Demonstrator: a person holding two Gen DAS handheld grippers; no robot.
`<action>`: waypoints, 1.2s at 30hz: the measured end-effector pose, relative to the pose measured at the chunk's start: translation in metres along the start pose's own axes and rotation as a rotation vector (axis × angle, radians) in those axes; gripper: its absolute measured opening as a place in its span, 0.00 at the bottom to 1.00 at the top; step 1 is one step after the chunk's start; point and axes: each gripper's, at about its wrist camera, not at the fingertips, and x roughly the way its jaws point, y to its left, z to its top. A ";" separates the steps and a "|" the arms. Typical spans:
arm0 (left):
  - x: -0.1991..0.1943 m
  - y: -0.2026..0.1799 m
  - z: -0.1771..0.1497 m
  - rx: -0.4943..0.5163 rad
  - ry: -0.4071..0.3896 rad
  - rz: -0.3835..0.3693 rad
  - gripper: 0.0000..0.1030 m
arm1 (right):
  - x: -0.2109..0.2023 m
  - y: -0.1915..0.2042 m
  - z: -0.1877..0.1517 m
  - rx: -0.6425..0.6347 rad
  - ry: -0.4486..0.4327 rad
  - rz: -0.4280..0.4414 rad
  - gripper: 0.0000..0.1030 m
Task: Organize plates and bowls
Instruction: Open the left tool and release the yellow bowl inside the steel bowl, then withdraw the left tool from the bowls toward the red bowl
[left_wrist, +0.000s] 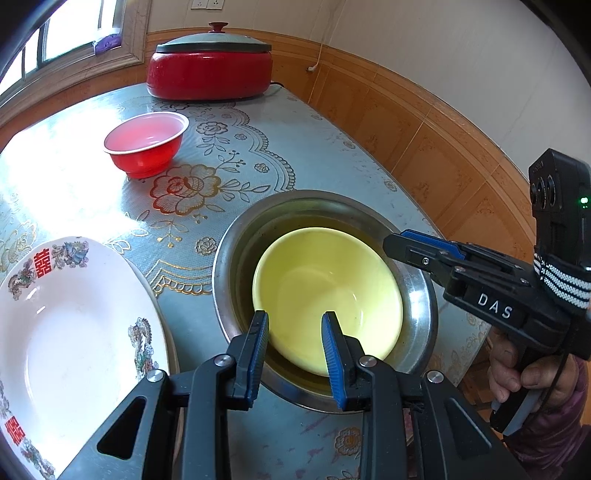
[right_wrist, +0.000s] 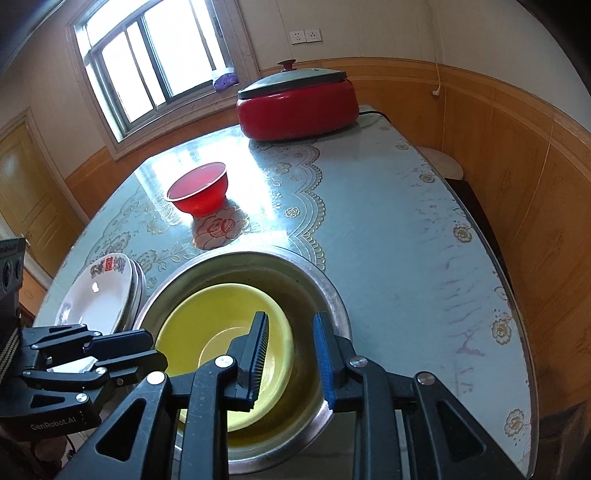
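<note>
A yellow bowl (left_wrist: 325, 299) sits inside a steel basin (left_wrist: 421, 295) near the table's front edge; both also show in the right wrist view, the bowl (right_wrist: 207, 332) and the basin (right_wrist: 332, 295). A red bowl (left_wrist: 146, 144) (right_wrist: 199, 190) stands farther back. A stack of white patterned plates (left_wrist: 74, 332) (right_wrist: 99, 295) lies left of the basin. My left gripper (left_wrist: 295, 323) is open and empty over the bowl's near rim. My right gripper (right_wrist: 290, 325) is open and empty over the basin's right side, its fingers astride the yellow bowl's right rim.
A red electric pot (left_wrist: 210, 62) (right_wrist: 299, 99) with a grey lid stands at the table's far edge. The table (right_wrist: 406, 240) has a floral glossy cover. Wood-panelled walls close in behind and on the right.
</note>
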 end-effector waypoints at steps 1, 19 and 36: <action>-0.001 0.001 0.000 -0.003 -0.002 -0.001 0.29 | 0.000 -0.001 0.001 0.012 0.003 0.016 0.26; -0.033 0.061 0.027 -0.198 -0.106 0.035 0.43 | 0.011 0.002 0.031 0.076 0.027 0.189 0.32; -0.049 0.115 0.057 -0.374 -0.209 0.090 0.66 | 0.056 0.035 0.075 0.127 0.100 0.411 0.32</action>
